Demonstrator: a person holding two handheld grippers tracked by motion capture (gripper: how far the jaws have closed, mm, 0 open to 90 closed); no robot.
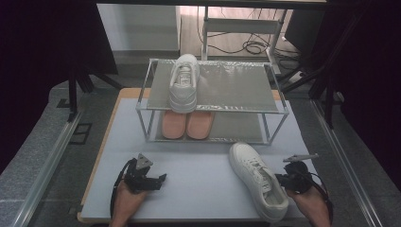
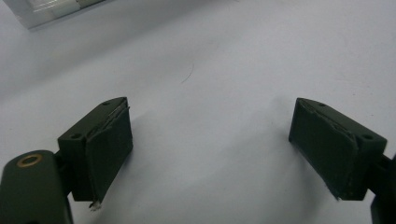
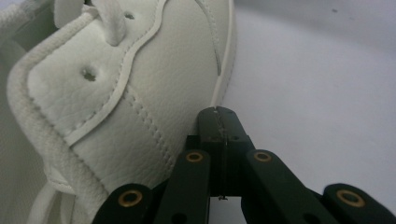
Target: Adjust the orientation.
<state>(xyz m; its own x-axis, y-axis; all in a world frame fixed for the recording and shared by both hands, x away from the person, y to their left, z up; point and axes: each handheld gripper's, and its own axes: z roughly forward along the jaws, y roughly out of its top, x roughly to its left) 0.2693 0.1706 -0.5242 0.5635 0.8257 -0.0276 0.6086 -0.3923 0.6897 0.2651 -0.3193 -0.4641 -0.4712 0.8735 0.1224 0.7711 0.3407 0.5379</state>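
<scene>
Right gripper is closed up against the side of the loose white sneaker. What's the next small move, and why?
Probably back the right gripper off slightly and open it. Its jaws are shut with nothing between them, their tips at the white sneaker near the sole, so it cannot grip as it stands. Its mate already sits on the rack's top shelf, which suggests this one goes beside it.

White sneaker (image 3: 140,93): grained leather, stitched, cloth laces. Rack (image 1: 213,111): shiny metal. Tabletop (image 2: 224,56): smooth, matt.
</scene>
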